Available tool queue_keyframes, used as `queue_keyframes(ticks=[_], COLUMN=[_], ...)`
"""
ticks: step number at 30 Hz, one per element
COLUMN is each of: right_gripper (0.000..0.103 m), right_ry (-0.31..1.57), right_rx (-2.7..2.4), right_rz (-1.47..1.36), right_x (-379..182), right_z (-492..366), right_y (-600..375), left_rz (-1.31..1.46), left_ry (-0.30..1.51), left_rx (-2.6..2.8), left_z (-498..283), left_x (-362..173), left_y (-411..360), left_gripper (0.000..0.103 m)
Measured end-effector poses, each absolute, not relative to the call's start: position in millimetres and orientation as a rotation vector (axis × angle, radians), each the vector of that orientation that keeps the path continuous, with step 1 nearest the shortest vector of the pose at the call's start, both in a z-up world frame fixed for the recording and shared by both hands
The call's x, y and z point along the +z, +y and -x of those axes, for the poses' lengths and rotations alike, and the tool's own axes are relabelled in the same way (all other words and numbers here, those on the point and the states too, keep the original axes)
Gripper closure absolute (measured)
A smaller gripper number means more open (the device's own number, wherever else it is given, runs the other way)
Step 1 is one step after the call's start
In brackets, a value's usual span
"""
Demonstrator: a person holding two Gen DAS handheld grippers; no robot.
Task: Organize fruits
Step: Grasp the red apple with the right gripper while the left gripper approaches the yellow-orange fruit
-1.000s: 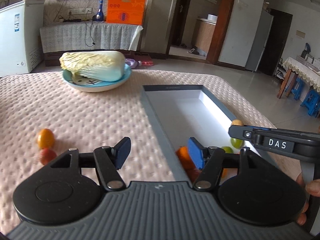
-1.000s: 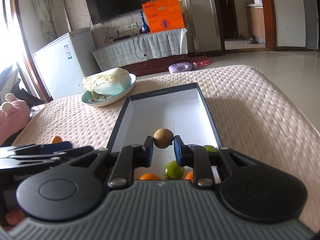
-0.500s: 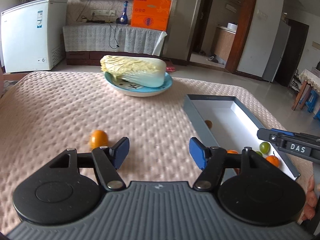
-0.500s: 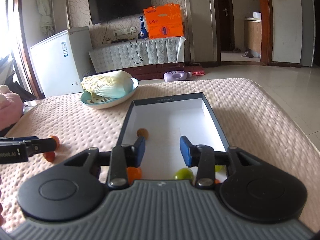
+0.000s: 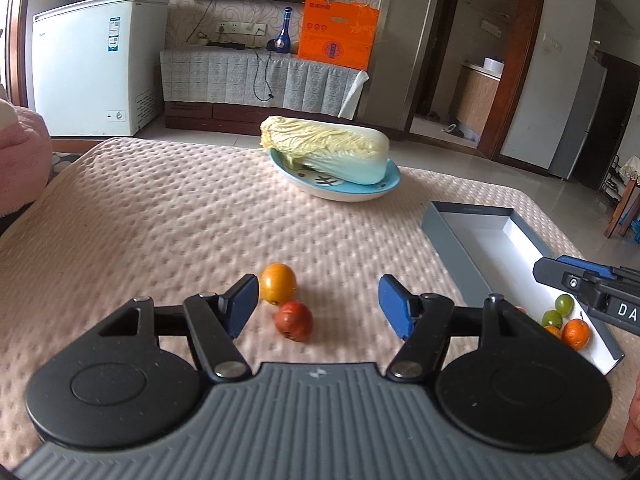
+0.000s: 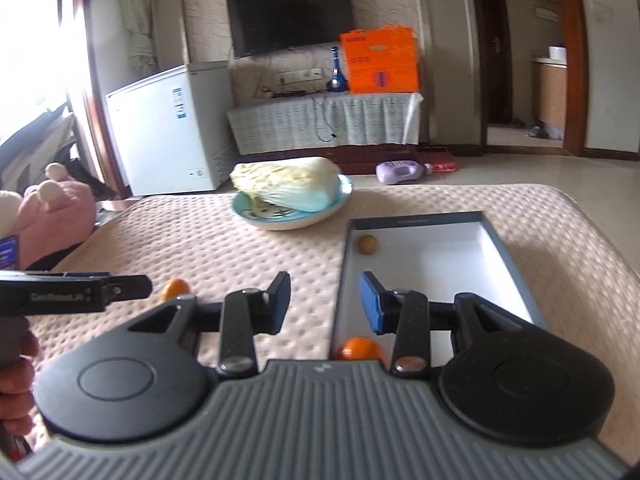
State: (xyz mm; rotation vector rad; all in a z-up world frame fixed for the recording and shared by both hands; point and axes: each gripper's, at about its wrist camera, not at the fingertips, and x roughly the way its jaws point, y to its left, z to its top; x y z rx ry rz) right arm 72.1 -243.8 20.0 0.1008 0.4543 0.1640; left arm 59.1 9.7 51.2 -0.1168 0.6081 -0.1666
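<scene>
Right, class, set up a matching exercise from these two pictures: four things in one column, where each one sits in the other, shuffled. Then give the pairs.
Things:
1. cabbage
2. brown fruit
3. red fruit
4. green grapes

Places:
A. on the tablecloth, between the open jaws of the left gripper
B. alone near the far end of the grey box
C. on the blue plate
D. at the near end of the box, beside an orange fruit

Pairs: 1-C, 2-B, 3-A, 4-D
</scene>
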Motion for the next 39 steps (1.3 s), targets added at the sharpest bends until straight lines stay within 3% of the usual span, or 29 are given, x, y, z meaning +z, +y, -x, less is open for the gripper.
queue_keyframes(ticks=[33, 36, 39], right_gripper=[0.062, 0.055, 0.055], right_ry=[0.594, 0.606, 0.611], right_rx=[0.397, 0.393, 0.381], right_rz=[-0.029, -0.031, -0.019], right_x=[-35, -39, -44], right_z=[-116, -122, -126], right_y=[-95, -87, -80], left_rz=[0.169, 0.172, 0.172], left_ry=[0.648, 0.654, 0.657], left_rx=[0.003, 0.01, 0.014], left_z=[-59, -59, -59], left_x=[35, 32, 31], left_y=[100, 106, 109], left_gripper=[0.032, 0.032, 0.032])
